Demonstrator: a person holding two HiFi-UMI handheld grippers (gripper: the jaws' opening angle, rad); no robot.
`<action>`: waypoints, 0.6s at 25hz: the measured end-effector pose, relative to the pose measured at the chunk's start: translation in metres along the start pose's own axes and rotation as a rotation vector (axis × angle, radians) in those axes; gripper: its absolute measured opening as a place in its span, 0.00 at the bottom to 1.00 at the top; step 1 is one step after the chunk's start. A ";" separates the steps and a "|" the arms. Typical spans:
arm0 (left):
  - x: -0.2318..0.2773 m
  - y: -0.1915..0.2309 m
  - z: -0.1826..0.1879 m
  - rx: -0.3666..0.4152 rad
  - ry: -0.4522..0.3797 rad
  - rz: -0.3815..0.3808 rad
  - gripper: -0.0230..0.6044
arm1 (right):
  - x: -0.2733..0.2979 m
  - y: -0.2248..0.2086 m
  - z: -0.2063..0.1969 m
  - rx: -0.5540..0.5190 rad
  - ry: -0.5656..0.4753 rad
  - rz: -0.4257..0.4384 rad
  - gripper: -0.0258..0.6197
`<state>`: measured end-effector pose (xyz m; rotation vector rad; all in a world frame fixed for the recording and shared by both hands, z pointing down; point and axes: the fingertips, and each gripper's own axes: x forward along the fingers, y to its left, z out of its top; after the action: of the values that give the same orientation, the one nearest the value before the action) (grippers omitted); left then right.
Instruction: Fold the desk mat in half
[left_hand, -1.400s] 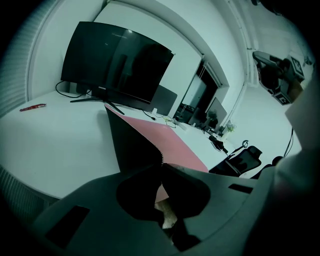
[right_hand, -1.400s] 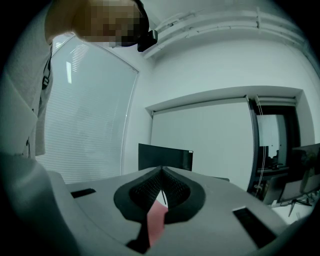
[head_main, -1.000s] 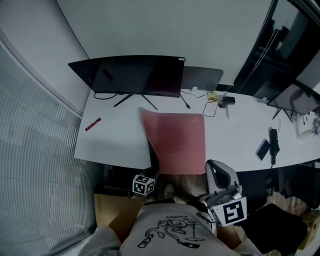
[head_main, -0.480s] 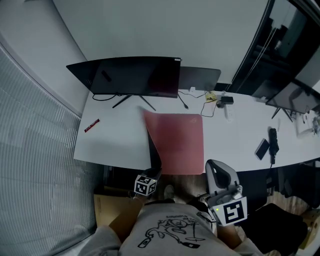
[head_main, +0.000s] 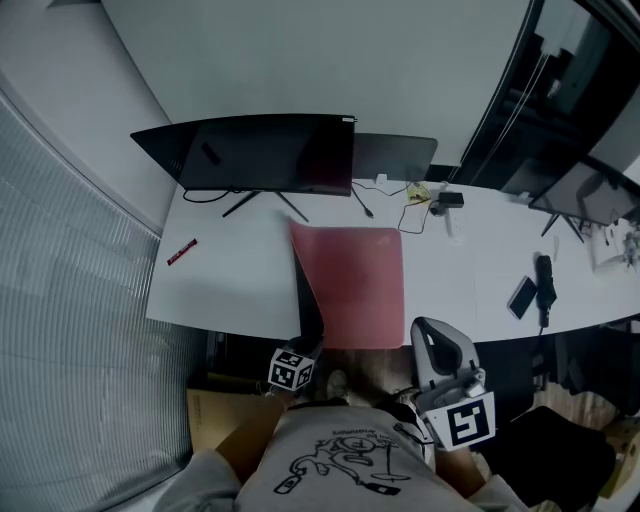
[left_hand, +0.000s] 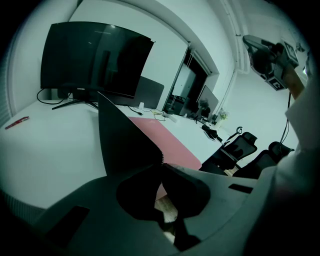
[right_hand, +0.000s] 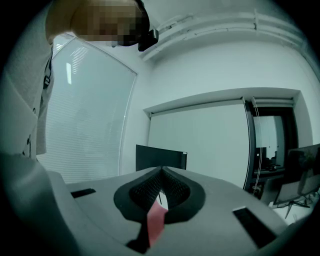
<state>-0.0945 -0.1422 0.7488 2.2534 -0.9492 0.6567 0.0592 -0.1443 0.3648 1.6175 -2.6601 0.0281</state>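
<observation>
The desk mat, pink on top and black underneath, lies on the white desk in front of the monitor. Its near left corner is lifted, so the black underside stands up as a flap. My left gripper is shut on that corner at the desk's near edge. In the left gripper view the jaws pinch the black flap, with the pink top lying beyond. My right gripper hangs off the desk's near edge by the person's body, shut with nothing in it.
A black monitor stands at the back, with a darker screen beside it. A red pen lies at the left. Cables, a phone and a black handle lie at the right. Office chairs stand beyond.
The lifted left edge of the mat has swung a little further right, so the black flap shows more and the pink area looks narrower. The right gripper has stayed put.
</observation>
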 end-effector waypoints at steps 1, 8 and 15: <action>0.001 -0.002 0.000 0.004 0.002 -0.001 0.09 | -0.001 -0.001 0.000 0.000 0.000 0.000 0.05; 0.006 -0.012 -0.002 0.029 0.023 -0.015 0.09 | -0.008 -0.006 0.002 -0.008 -0.005 0.004 0.05; 0.014 -0.024 0.001 0.045 0.035 -0.022 0.09 | -0.016 -0.015 0.004 -0.012 -0.006 0.002 0.05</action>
<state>-0.0679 -0.1355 0.7491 2.2806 -0.9005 0.7115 0.0802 -0.1369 0.3601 1.6142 -2.6607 0.0067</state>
